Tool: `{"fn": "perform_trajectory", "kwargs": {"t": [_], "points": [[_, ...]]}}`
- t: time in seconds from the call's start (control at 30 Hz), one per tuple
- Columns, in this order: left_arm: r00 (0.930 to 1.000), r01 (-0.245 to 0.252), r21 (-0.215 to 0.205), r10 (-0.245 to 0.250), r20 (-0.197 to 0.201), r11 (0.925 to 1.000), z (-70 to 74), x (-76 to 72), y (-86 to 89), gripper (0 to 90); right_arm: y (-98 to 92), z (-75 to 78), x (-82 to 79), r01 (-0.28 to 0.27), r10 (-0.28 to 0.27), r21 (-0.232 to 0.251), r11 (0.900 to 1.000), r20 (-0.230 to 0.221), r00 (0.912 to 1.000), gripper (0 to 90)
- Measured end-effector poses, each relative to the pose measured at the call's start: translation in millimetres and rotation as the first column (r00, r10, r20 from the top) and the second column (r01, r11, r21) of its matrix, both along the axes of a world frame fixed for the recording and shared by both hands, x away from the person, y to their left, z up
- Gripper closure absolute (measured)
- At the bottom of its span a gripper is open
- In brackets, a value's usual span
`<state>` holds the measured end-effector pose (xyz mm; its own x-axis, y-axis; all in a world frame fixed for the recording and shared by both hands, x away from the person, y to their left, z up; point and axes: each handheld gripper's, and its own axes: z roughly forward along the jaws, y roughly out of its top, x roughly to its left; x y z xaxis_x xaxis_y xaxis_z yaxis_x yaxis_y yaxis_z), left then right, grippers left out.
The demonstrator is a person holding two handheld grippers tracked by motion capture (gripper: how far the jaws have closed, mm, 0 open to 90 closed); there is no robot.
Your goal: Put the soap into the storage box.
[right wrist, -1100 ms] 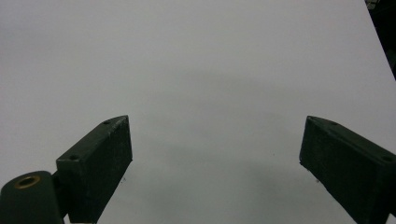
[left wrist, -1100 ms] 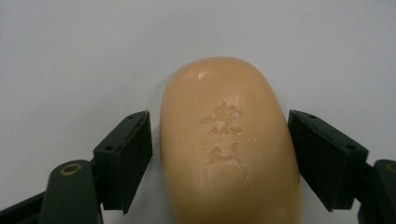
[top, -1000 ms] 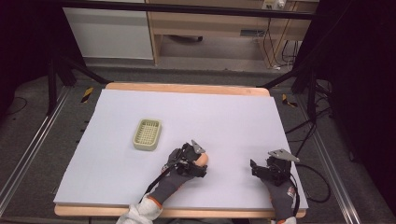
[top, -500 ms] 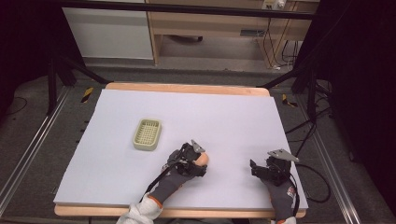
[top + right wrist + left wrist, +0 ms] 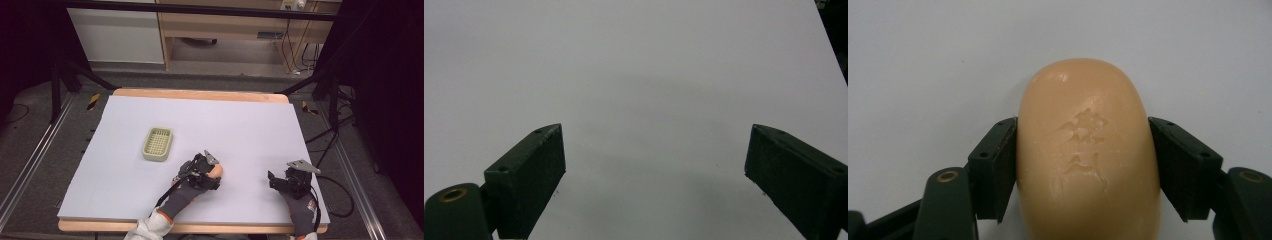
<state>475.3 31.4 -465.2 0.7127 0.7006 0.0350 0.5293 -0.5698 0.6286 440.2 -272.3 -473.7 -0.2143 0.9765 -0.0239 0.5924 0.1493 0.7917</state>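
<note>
Your left gripper (image 5: 216, 172) sits at the near middle of the desk (image 5: 240, 125), and its jaws have just been closing on the bar of soap (image 5: 1085, 150). In the left gripper view both black pads (image 5: 995, 167) press flat against the long sides of the peach-coloured soap, which lies on the pale desk sheet with its stamped face up. Your right gripper (image 5: 280, 182) rests at the near right, well apart from the soap, its jaws spread wide over bare sheet in the right gripper view. The green slotted soap dish (image 5: 158, 144) stands to the far left of your left gripper, near it but not touching.
</note>
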Motion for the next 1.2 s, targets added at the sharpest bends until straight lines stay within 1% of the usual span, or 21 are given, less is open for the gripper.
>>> {"fn": "perform_trajectory", "kwargs": {"t": [0.07,0.3,0.43,0.6,0.7,0.93,1.03,1.07,1.2], "points": [[1.0000,-0.002,-0.013,0.002,0.001,0.9999,2.9,-0.8,2.0,30.9,0.2,0.2,-0.2,0.002,-0.002,0.003,1.000,-0.001,1.0000,9.6],[0.9999,0.001,-0.023,-0.001,0.010,0.9997,13.1,-3.1,12.0,30.9,0.1,0.2,-0.2,0.003,-0.003,0.003,1.000,-0.001,1.0000,9.6],[0.9998,-0.007,-0.041,0.008,0.017,0.9991,18.9,-4.7,18.2,31.0,0.1,0.2,-0.3,0.003,-0.003,0.003,1.000,0.000,1.0000,9.6],[0.9997,-0.010,-0.043,0.011,0.021,0.9990,25.7,-6.2,28.0,31.0,0.0,0.2,-0.3,0.004,-0.004,0.003,1.000,0.000,1.0000,9.6],[0.9995,-0.021,-0.048,0.022,0.023,0.9986,28.7,-6.9,34.8,31.0,0.0,0.2,-0.3,0.004,-0.004,0.002,1.000,0.000,1.0000,9.6],[0.9991,-0.034,-0.060,0.035,0.023,0.9976,31.1,-9.0,48.0,31.1,0.0,0.1,-0.3,0.006,-0.006,0.002,1.000,-0.001,1.0000,9.6],[0.9988,-0.041,-0.061,0.042,0.024,0.9973,30.5,-9.7,52.8,31.1,-0.1,0.0,-0.3,0.007,-0.007,0.002,1.000,-0.002,1.0000,9.6],[0.9989,-0.040,-0.055,0.041,0.023,0.9977,30.7,-9.4,54.6,31.1,-0.1,0.0,-0.2,0.005,-0.005,0.003,1.000,-0.002,1.0000,9.6],[0.9983,-0.052,-0.060,0.053,0.022,0.9968,30.7,-9.7,61.1,31.1,-0.7,0.2,-0.5,0.004,-0.004,0.003,1.000,0.000,1.0000,9.6]]}}
